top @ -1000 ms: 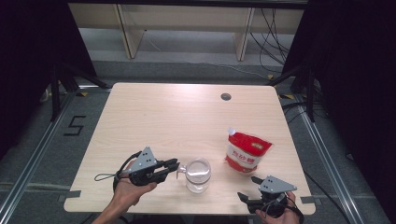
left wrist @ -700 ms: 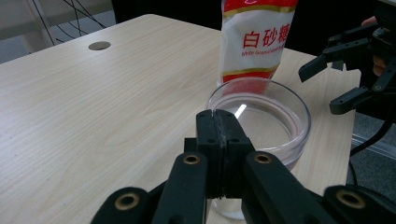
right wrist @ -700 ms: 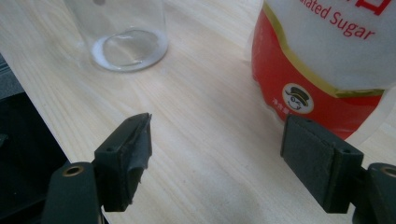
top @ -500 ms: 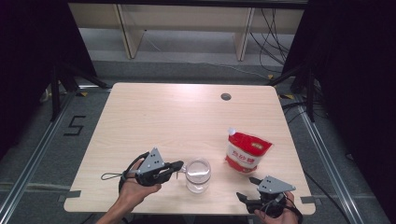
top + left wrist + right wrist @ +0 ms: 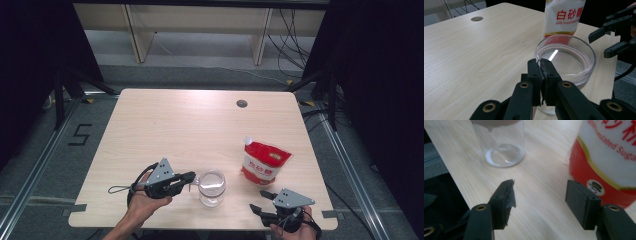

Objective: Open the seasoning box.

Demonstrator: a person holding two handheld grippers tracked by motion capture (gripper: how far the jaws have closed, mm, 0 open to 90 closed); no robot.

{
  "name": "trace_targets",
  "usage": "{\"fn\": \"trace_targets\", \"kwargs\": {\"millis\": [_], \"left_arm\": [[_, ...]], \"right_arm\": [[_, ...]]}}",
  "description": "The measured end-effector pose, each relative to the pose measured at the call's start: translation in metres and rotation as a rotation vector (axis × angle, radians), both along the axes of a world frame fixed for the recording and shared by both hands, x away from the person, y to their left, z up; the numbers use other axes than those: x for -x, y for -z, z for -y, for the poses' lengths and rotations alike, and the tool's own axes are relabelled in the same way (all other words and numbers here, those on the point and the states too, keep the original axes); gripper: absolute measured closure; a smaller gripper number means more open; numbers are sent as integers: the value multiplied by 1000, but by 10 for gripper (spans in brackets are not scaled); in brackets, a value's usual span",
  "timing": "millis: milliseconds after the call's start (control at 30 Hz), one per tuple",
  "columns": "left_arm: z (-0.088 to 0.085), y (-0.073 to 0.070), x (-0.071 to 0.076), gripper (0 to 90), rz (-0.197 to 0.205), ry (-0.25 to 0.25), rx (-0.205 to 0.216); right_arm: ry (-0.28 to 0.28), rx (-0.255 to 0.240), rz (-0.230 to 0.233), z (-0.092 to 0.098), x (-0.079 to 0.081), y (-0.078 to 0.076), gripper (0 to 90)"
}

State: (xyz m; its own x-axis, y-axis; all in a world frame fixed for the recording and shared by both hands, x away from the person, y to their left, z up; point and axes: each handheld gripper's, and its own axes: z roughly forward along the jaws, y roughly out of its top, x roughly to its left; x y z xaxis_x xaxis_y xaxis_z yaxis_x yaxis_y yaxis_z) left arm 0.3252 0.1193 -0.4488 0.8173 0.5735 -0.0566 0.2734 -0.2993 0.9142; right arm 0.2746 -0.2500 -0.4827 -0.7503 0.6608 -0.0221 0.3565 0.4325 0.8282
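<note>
Left claw closed on the near-left rim of the clear glass jar; its pads pinch the glass wall, as the left gripper view shows; jar upright on the pale wooden surface, near the front edge, between the two hands. Right claw partly open, its jaws just closing, nothing between them; it sits at the near right, apart from the jar. Red-and-white sugar pouch stands upright just right of the jar, beyond the right claw; the right gripper view shows pouch and jar ahead of the spread jaws.
</note>
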Motion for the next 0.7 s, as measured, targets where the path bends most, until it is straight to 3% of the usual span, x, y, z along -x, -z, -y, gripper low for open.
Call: {"fn": "trace_targets", "kwargs": {"millis": [167, 333, 433, 500, 567, 633, 667, 700], "left_arm": [[0, 1, 1, 857, -9, -1, 7], [-1, 2, 1, 857, -7, 1, 5], [-1, 2, 1, 859, -7, -1, 5], [-1, 2, 1, 859, -6, 0, 5], [-1, 2, 1, 859, -7, 0, 5], [-1, 2, 1, 859, -6, -1, 5], [-1, 2, 1, 859, -5, -2, 7], [-1, 2, 1, 859, -5, -2, 7]], "right_arm": [[3, -46, -21, -6, 0, -2, 465], [-14, -46, -19, -12, 0, -6, 522], [-29, -47, 13, -16, -1, -8, 595], [-41, -53, 6, -18, 0, -9, 646], [-43, -68, 41, -23, 1, -13, 704], [-45, -64, 34, -24, 1, -14, 710], [-19, -70, 5, -27, 2, -15, 711], [-39, -73, 29, -29, 0, -15, 728]]}}
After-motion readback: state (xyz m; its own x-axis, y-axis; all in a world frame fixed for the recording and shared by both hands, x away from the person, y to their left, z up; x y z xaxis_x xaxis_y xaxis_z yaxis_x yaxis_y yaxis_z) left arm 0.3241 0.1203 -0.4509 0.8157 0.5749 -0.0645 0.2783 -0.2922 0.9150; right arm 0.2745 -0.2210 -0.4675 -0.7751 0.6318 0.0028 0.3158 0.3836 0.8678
